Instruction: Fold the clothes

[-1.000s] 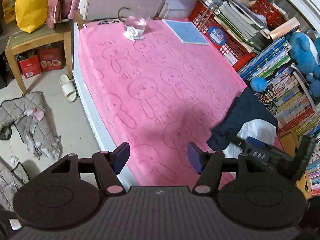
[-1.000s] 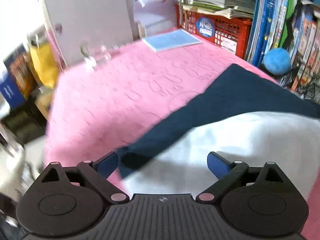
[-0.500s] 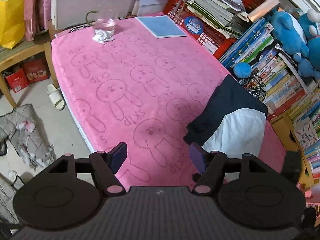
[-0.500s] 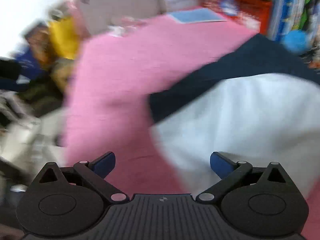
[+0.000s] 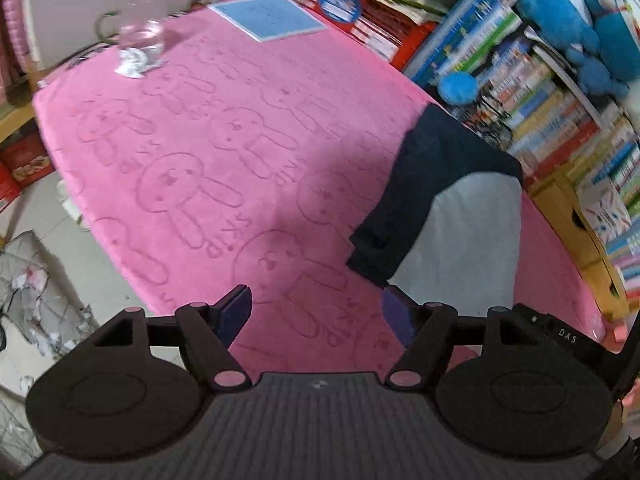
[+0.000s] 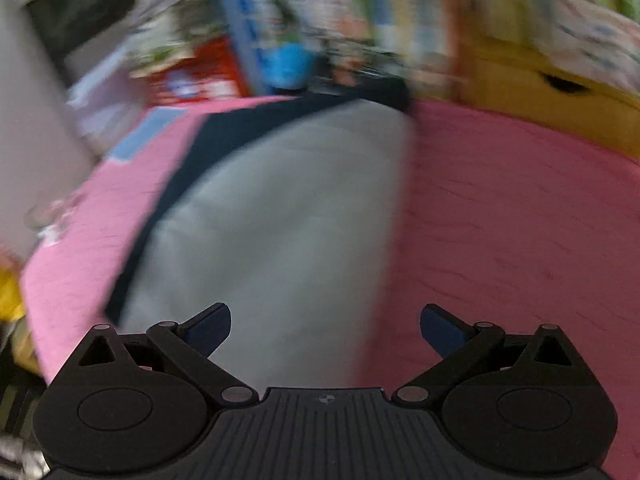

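Observation:
A folded garment, its white part (image 5: 464,236) and its navy part (image 5: 424,176), lies on the right side of the pink rabbit-print blanket (image 5: 192,140). My left gripper (image 5: 315,300) hovers open over the blanket near its front edge. Its right fingertip (image 5: 394,312) sits just beside the garment's near navy corner, and nothing is between the fingers. In the blurred right wrist view my right gripper (image 6: 326,314) stands wide open above the garment's (image 6: 280,220) near right edge. One fingertip is over white cloth, the other over pink blanket (image 6: 520,220), and it holds nothing.
A glass (image 5: 142,36) with a crumpled tissue (image 5: 132,62) and a blue sheet (image 5: 268,16) sit at the blanket's far end. Bookshelves (image 5: 532,92), a blue ball (image 5: 458,88), blue plush toys (image 5: 560,12) and a yellow box (image 5: 568,220) line the right. The floor with grey quilted cloth (image 5: 28,280) lies left.
My left gripper swung right toward the garment and its jaws widened a little. My right gripper rolled and slid across the garment to its right edge, jaws spreading slightly.

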The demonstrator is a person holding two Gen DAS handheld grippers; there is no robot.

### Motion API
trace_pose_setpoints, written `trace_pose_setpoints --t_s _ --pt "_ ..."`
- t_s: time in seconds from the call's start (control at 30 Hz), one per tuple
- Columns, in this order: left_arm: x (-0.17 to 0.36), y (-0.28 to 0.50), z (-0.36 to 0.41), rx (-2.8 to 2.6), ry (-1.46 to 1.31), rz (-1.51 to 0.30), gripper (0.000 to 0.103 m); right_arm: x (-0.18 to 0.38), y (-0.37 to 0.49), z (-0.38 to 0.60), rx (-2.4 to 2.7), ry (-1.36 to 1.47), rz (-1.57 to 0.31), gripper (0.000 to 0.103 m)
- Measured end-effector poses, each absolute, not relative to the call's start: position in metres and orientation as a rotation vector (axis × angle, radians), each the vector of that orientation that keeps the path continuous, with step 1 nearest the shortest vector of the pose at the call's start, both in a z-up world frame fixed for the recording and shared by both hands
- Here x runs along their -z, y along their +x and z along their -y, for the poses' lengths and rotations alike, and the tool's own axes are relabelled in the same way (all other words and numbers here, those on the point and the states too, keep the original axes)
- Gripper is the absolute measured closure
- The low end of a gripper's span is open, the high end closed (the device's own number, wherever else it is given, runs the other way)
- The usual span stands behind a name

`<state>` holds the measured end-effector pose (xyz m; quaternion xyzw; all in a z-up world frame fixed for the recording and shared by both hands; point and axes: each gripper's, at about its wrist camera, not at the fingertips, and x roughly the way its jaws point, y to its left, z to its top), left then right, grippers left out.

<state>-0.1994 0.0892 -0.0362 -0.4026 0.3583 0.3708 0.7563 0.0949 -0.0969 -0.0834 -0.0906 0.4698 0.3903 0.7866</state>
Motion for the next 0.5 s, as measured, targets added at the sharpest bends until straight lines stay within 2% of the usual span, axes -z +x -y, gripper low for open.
trace_pose_setpoints --t_s 0.2,0.4,0.5 --pt "0.052 -0.18 -0.103 -0.694 -0.873 -0.845 0.031 0.112 0.104 0.122 -0.745 -0.088 -1.208 0.004" --pt "0.063 -0.164 -0.115 -0.619 -0.778 -0.904 0.03 0.122 0.095 0.116 -0.719 0.034 -1.262 0.006" --pt "0.068 -0.155 -0.123 -0.579 -0.744 -0.937 0.029 0.118 0.087 0.107 -0.752 0.045 -1.289 0.016"
